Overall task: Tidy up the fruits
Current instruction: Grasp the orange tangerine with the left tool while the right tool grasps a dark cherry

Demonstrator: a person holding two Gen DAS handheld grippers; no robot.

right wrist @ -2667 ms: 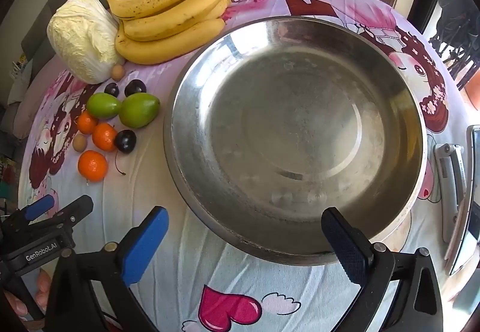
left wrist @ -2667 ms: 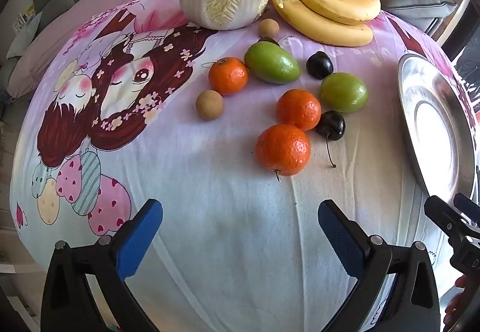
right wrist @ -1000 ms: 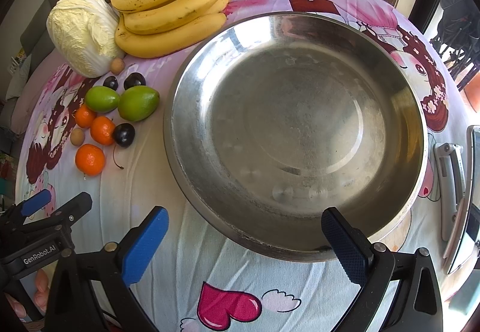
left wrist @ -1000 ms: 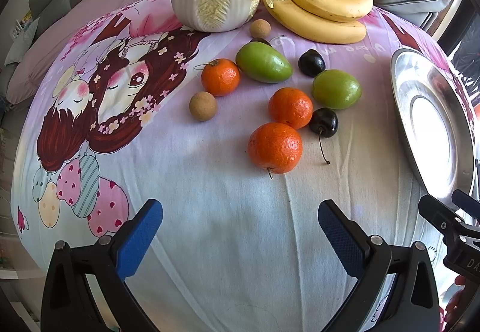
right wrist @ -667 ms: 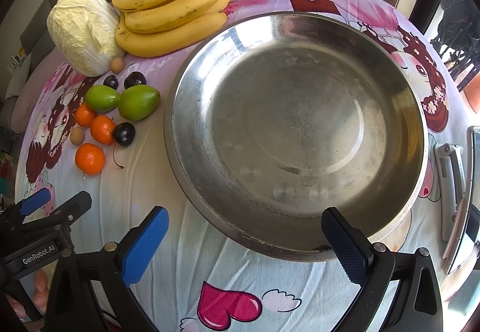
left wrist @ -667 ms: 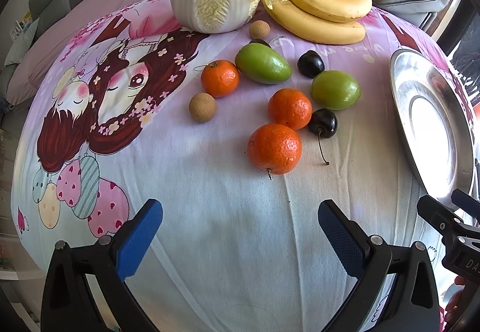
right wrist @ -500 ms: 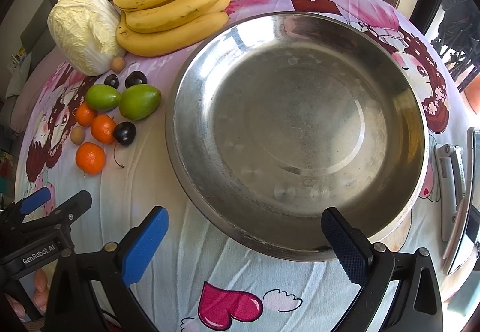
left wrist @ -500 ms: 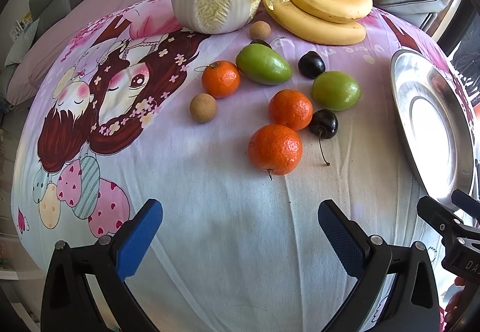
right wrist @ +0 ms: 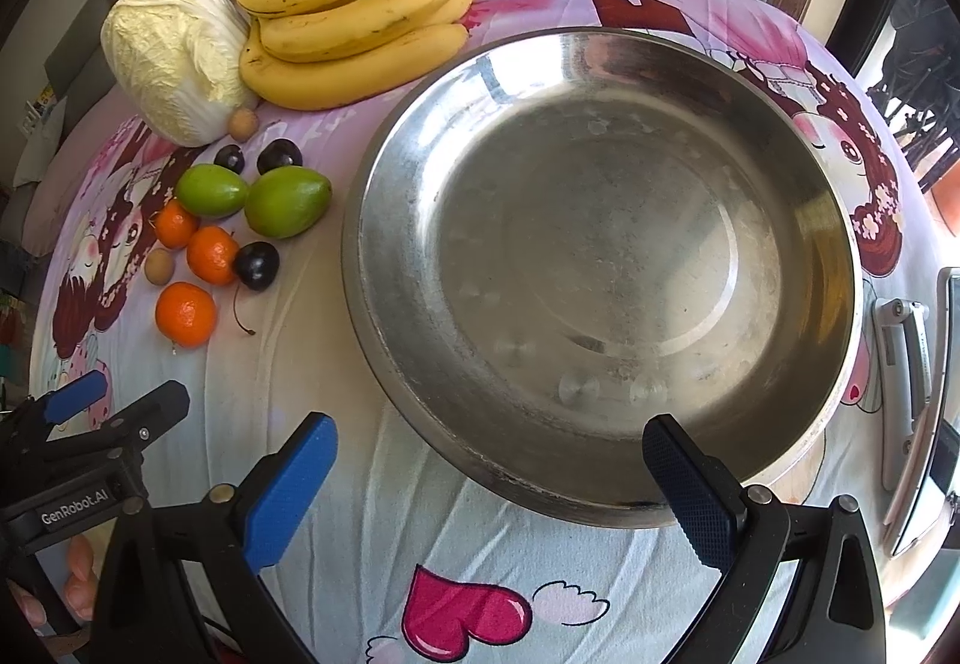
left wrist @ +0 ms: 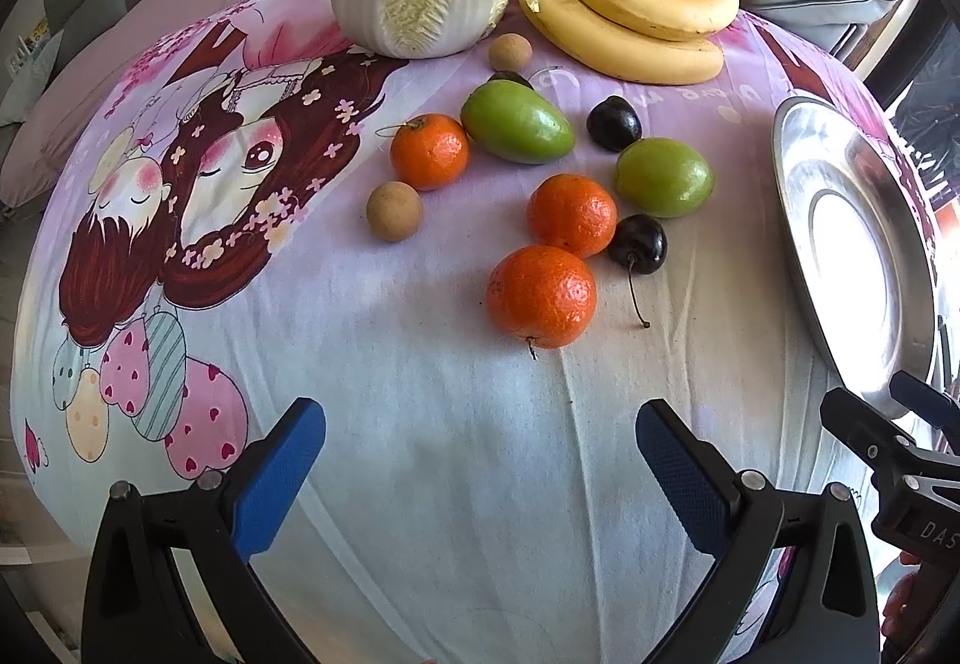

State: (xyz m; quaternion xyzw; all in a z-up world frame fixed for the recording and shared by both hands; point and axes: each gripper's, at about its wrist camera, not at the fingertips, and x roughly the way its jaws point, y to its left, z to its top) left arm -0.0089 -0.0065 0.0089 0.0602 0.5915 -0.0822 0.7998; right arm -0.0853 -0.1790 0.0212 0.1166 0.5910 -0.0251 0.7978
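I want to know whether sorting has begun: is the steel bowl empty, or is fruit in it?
Empty. The steel bowl shows only bare metal inside; the oranges lie on the cloth beside it.

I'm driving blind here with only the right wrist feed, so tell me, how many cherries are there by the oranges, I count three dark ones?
Observer: Yes, three; the far cherry is mostly hidden behind the pointed green fruit.
Operator: Is the left gripper holding anything?
Observer: No, the left gripper is open, nothing between its fingers.
Operator: What's straight ahead of it?
Observer: The nearest orange, just right of centre.
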